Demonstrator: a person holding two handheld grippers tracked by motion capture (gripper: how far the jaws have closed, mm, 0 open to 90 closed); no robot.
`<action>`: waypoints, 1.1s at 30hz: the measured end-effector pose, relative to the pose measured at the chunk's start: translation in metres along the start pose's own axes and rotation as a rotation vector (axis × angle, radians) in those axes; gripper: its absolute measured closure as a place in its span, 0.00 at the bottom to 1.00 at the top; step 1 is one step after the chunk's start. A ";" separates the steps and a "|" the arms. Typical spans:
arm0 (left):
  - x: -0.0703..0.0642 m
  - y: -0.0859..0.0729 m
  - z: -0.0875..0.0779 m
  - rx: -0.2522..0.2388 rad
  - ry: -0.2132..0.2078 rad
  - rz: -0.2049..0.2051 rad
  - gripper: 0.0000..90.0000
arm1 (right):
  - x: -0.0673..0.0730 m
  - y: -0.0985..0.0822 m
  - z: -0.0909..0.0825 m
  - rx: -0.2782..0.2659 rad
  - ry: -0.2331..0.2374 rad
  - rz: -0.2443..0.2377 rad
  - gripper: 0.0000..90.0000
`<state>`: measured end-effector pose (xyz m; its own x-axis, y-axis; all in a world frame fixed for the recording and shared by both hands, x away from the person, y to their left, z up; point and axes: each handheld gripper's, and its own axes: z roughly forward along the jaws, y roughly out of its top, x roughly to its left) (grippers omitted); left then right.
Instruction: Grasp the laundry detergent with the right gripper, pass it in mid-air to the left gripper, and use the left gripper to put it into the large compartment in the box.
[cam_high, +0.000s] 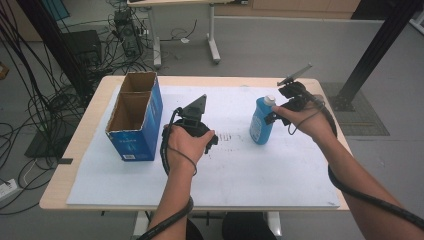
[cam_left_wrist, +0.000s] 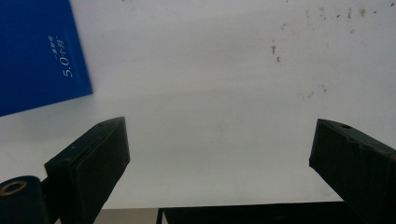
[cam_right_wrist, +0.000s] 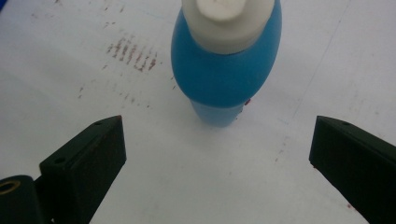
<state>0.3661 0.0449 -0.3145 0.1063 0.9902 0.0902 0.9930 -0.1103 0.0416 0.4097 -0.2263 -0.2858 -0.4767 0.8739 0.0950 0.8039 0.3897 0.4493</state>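
Forearms enter from the bottom of the high view, each hand holding a gripper over the white sheet (cam_high: 240, 170) that covers the surface (cam_high: 75, 150). At the left, the left gripper (cam_high: 212, 141) is held just beside the blue cardboard box (cam_high: 136, 122); its jaws are seen spread wide in the left gripper view, with nothing between them and a corner of the box at upper left. At the right, the right gripper (cam_high: 270, 118) is positioned against the upper part of the blue bottle (cam_high: 261, 121). The bottle, fitted with a white cap (cam_right_wrist: 227, 21), stands upright on the sheet. In the right gripper view the jaws are spread wide, apart from the bottle.
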 end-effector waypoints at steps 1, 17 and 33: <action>0.000 0.000 0.000 0.000 0.000 0.000 0.06 | 0.000 -0.003 0.004 -0.020 -0.003 -0.001 0.04; 0.002 0.002 0.005 0.009 0.008 0.000 0.06 | 0.008 -0.036 0.050 -0.292 -0.085 0.017 0.04; 0.005 0.003 0.010 0.018 0.015 -0.007 0.06 | 0.017 -0.045 0.080 -0.410 -0.146 0.056 0.03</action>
<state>0.3697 0.0507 -0.3241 0.0984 0.9896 0.1050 0.9945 -0.1015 0.0248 0.3936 -0.2055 -0.3753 -0.3577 0.9337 0.0162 0.6056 0.2188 0.7651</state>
